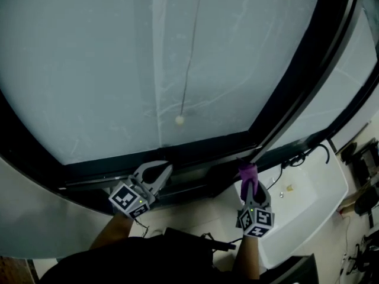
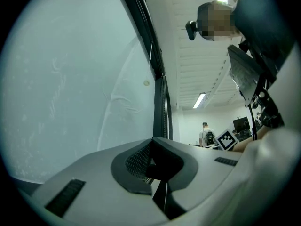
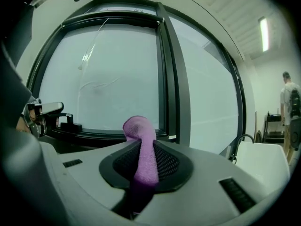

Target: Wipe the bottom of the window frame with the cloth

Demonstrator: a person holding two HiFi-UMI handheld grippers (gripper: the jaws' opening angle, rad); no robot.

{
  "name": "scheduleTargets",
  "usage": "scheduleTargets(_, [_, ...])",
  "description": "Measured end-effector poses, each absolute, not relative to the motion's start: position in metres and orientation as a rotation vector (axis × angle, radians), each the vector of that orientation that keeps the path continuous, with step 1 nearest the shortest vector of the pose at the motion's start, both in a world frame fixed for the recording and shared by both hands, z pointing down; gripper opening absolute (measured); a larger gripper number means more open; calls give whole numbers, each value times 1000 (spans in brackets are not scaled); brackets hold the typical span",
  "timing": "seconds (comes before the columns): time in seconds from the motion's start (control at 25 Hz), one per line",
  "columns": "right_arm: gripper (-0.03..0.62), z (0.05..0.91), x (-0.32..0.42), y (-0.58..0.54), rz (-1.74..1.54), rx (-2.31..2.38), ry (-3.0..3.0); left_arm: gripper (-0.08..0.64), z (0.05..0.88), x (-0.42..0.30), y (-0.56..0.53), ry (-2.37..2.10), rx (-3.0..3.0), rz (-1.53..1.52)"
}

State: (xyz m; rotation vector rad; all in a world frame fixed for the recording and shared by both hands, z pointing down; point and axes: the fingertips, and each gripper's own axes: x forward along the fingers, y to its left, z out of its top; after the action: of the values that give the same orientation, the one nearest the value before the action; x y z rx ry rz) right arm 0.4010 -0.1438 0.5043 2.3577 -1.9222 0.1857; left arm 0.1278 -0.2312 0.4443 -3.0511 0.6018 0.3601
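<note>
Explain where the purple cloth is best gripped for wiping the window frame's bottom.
Grip the purple cloth at its lower end from the room side, as the right tongs do. It is a narrow strip; its rounded tip sticks out free toward the bottom frame rail.

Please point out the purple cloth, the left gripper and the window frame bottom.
purple cloth [image 3: 141, 149], right gripper view, its middle, between the fingers.
left gripper [image 1: 161, 171], head view, between its fingers.
window frame bottom [image 1: 201, 151], head view, dark lower rail.

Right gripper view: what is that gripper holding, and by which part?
The right gripper grips the purple cloth along its middle; a bunched end pokes out past the jaws.
</note>
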Motion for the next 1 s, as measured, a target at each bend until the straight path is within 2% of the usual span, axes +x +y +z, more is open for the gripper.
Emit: scheduleTargets(1.0, [71,506,394,-121,285,2417,-1992,2,446,125,-233,583,-3031,395])
